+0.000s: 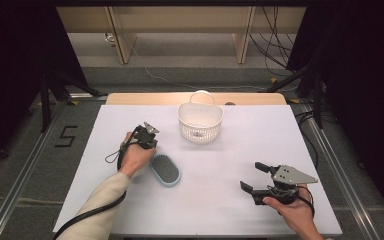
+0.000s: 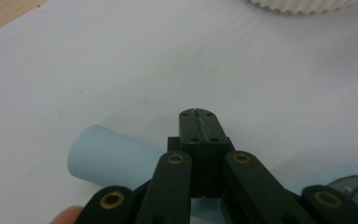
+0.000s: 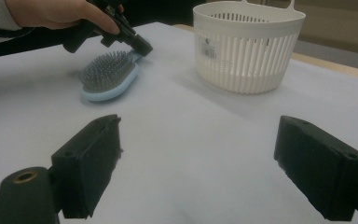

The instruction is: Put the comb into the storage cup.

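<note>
light blue hairbrush (image 1: 165, 170) lying flat on the white table sheet (image 1: 240, 150), bristle side up. oval head with a dark grey bristle pad (image 3: 103, 71) inside a pale blue rim. short, tapered, round-ended handle (image 2: 107, 156) in the same blue. relative to the white slotted basket (image 1: 200, 121): brush sits nearer the person and off to the left, well apart from it, not touching. handle end points roughly toward the basket side, head end toward the person.
</note>
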A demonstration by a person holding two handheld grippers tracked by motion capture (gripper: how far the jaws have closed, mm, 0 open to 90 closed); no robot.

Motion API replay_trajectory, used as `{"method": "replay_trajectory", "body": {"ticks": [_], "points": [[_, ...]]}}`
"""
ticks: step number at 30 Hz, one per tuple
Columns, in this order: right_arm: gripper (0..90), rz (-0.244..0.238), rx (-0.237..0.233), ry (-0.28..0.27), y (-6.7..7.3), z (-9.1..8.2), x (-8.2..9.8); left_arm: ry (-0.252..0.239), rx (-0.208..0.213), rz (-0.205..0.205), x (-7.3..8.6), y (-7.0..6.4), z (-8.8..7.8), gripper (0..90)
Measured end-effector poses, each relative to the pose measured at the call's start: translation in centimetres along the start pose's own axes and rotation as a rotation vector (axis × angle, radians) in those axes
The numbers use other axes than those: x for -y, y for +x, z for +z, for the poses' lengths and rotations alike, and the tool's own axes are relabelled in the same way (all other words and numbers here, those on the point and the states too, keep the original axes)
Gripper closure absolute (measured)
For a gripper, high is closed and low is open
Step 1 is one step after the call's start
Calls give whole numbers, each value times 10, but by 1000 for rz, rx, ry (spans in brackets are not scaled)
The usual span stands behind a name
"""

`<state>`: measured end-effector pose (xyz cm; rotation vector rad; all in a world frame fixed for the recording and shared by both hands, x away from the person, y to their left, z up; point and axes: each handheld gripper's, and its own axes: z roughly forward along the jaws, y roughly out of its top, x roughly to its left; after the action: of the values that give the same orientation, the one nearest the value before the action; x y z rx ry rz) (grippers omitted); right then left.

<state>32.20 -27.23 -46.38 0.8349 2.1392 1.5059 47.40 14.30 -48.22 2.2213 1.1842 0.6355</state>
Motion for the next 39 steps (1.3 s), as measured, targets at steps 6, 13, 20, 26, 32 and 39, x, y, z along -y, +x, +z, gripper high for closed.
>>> {"method": "replay_trajectory", "body": {"ticks": [6,13,20,26,32,39], "points": [[155,4,-2,5,0,1,0,52,-12,-3,3,2,-3,900],[155,8,0,7,0,0,0,113,-9,-14,13,4,-11,900],[156,8,0,8,0,0,0,149,27,-63,30,5,-27,900],[156,4,-2,11,0,1,1,182,41,-50,44,1,-42,900],[155,4,-3,11,0,1,1,206,51,-21,54,-8,-55,900],[156,6,-6,10,0,0,0,218,65,14,66,-20,-68,900]]}}
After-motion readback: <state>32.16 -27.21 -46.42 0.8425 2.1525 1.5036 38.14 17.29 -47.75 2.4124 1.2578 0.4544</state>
